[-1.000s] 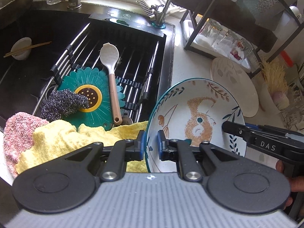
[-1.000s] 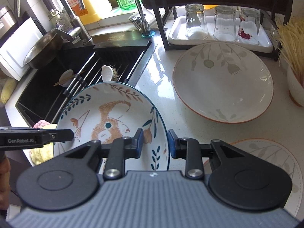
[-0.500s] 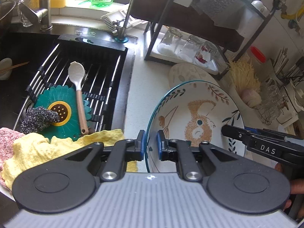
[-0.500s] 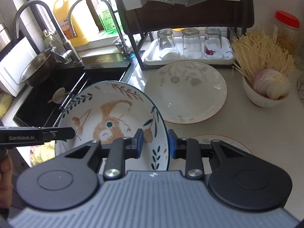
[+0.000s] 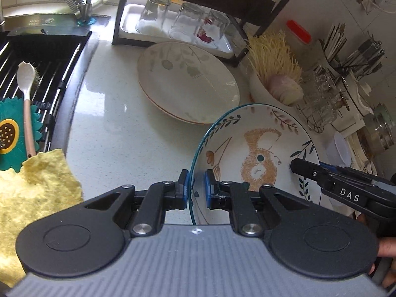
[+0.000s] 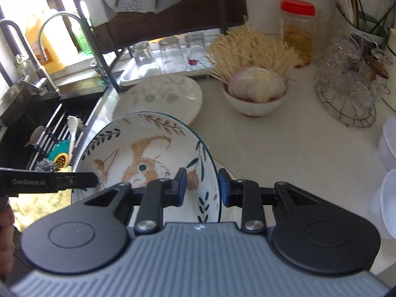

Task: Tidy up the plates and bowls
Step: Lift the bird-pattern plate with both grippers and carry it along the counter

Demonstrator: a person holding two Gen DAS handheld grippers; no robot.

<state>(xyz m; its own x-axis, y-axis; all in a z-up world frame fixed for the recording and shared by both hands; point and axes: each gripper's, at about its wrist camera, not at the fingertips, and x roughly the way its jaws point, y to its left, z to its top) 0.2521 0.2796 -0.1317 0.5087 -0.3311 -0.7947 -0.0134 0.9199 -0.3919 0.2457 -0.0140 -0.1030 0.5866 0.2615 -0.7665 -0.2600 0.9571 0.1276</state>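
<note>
the rabbit bowl [image 5: 257, 158] is up in the air over the counter [image 5: 118, 123], with the left gripper [image 5: 195, 189] pinching its near edge and the right gripper [image 6: 201, 186] pinching the other side. each one only has a thin bit of edge, so the bowl could slip and drop. it could also bump the flower plate [image 5: 185, 81] or the onion bowl [image 6: 255, 96] nearby and chip.

glasses [image 5: 183, 19] behind plate [image 5: 188, 84], sink [image 5: 37, 57] left.
</note>
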